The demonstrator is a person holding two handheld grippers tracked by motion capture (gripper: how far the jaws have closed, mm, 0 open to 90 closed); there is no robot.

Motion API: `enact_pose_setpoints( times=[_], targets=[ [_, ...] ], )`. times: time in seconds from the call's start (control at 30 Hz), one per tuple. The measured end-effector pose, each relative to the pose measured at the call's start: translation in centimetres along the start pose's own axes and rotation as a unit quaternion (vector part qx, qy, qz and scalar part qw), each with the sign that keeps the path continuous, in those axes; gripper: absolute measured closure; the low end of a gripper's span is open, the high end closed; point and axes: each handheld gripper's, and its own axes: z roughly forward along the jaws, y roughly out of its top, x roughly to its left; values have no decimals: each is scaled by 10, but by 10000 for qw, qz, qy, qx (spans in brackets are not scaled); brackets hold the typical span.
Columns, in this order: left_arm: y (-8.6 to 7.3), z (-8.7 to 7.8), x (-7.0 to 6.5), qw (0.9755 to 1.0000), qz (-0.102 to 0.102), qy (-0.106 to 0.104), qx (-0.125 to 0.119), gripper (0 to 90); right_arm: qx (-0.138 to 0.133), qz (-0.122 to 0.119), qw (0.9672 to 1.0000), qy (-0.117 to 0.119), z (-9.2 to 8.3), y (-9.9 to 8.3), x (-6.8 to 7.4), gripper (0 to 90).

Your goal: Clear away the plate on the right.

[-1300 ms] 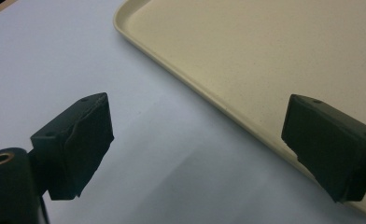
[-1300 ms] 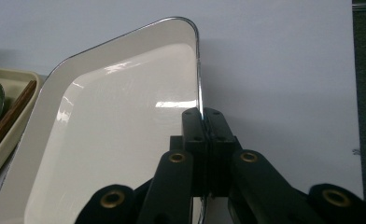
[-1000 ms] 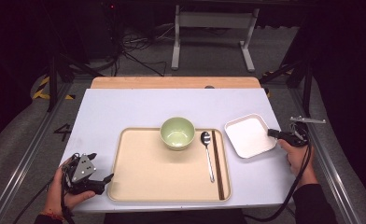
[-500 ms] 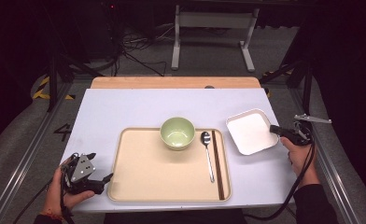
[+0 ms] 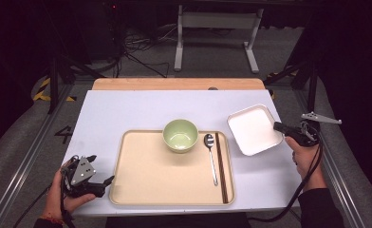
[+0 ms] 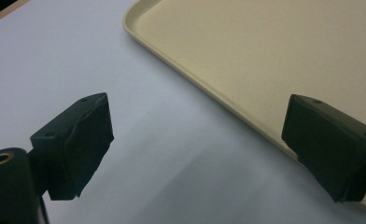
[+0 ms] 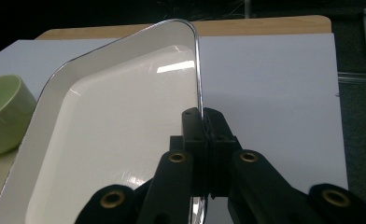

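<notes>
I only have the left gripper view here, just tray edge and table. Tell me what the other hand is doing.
Observer: The right tongs are shut on the rim of a white square plate.
Operator: Say where the plate is.
Observer: It is right of the beige tray, tilted, its near edge lifted off the white table.
Operator: List what's on the tray.
Observer: A green bowl at the far edge, a spoon beside it, and dark chopsticks along the right side.

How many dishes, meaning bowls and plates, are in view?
2. The green bowl stands on the beige tray; the white square plate is right of the tray, clamped at its rim by the right gripper.
</notes>
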Motion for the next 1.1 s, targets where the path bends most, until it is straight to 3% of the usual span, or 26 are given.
enact_pose_setpoints(
  times=[0.27,0.5,0.87,1.1],
  targets=[
    [0,-1,1,10000,-29,24,-10,95,-67,-55,9999,120,-1,4,11,898],
    [0,-2,1,10000,-32,30,-20,95,-119,-235,9991,320,1,9,29,899],
    [0,-1,0,10000,-33,-7,-13,95,-87,-547,9958,724,9,15,64,898],
    [1,-1,0,10000,-42,-15,-24,95,39,-888,9908,1024,20,18,98,899]
  ],
)
